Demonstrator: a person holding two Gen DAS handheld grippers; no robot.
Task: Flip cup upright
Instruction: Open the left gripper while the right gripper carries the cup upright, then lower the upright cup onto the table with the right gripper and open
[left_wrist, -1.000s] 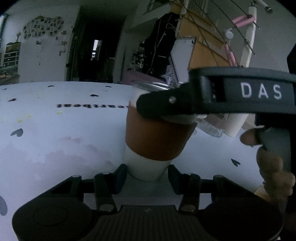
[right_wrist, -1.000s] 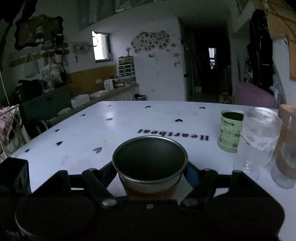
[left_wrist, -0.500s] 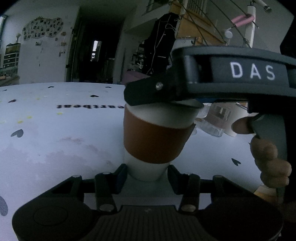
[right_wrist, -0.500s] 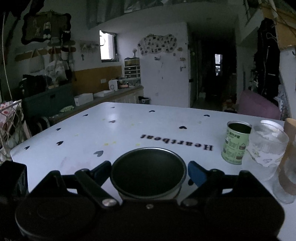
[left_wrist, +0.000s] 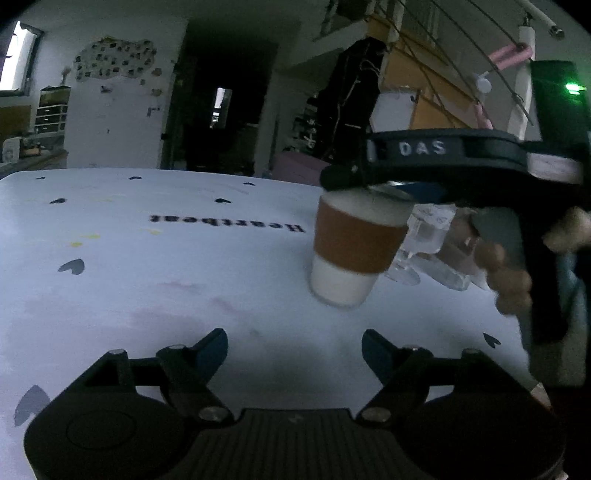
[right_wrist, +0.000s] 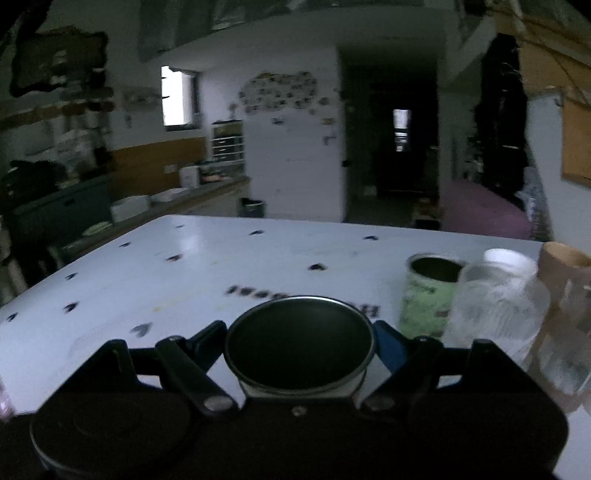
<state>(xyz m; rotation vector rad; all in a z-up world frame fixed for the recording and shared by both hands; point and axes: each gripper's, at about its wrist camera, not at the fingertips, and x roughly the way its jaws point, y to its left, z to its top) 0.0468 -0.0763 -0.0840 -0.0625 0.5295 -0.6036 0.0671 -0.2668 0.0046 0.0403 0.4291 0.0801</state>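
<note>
My left gripper (left_wrist: 294, 352) hangs spread wide and empty near the counter (left_wrist: 155, 280), out of the way. Beyond it the cup (left_wrist: 356, 245) stands upright on the counter, my right gripper (right_wrist: 300, 345) loosely around its rim, apparently releasing; the glass (right_wrist: 495, 314) and can (right_wrist: 430, 295) sit just beside.

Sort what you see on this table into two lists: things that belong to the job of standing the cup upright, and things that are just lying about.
Belongs to the job:
- cup, upright on the table
- right tool, around its rim
- left tool, open, apart from it

Just lying about:
- green can
- stemmed glass
- clear jar
</note>
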